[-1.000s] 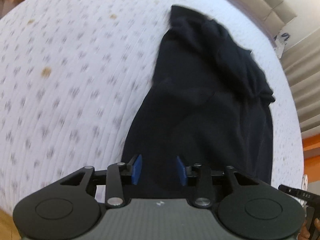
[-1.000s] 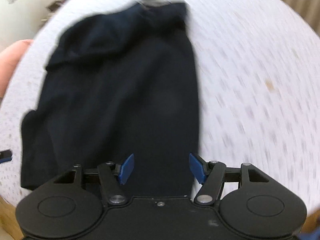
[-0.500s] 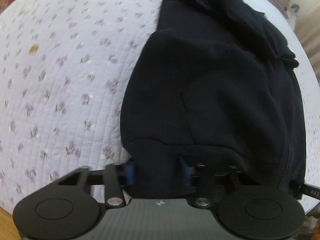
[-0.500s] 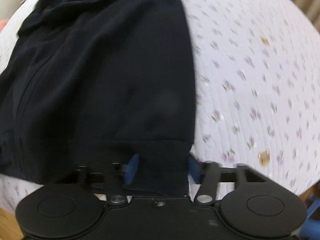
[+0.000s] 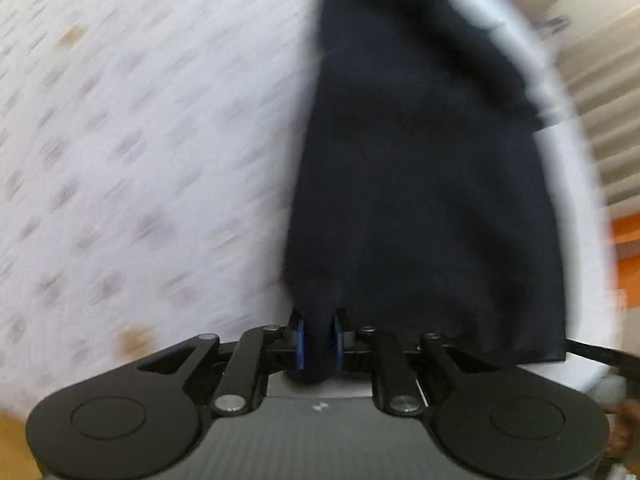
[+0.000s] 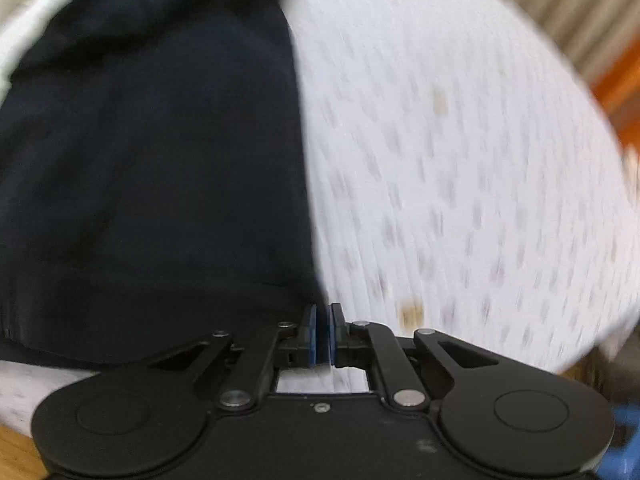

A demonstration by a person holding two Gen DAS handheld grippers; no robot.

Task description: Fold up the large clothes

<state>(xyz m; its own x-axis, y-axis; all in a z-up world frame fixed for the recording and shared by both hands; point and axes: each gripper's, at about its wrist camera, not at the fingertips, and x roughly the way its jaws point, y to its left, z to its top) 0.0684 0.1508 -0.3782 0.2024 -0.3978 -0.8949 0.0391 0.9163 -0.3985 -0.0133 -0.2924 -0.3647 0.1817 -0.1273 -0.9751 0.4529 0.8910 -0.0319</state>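
Observation:
A large dark navy garment (image 5: 420, 184) lies lengthwise on a white quilted bedspread (image 5: 132, 152) with small purple flowers. My left gripper (image 5: 318, 338) is shut on the near left corner of its hem, with cloth bunched between the blue pads. In the right wrist view the same garment (image 6: 148, 160) fills the left half. My right gripper (image 6: 322, 336) is shut at the hem's near right corner, its pads almost touching; the cloth edge seems pinched there. Both views are blurred by motion.
The bedspread (image 6: 460, 168) extends wide to the outer side of each gripper. A wooden floor edge (image 6: 16, 456) shows at the bottom left. Pale slatted panels (image 5: 600, 128) and an orange surface (image 5: 626, 232) lie beyond the bed's far right.
Both grippers came down onto the near hem and closed from wide open. The hem corners are now pinched and the views show fast motion.

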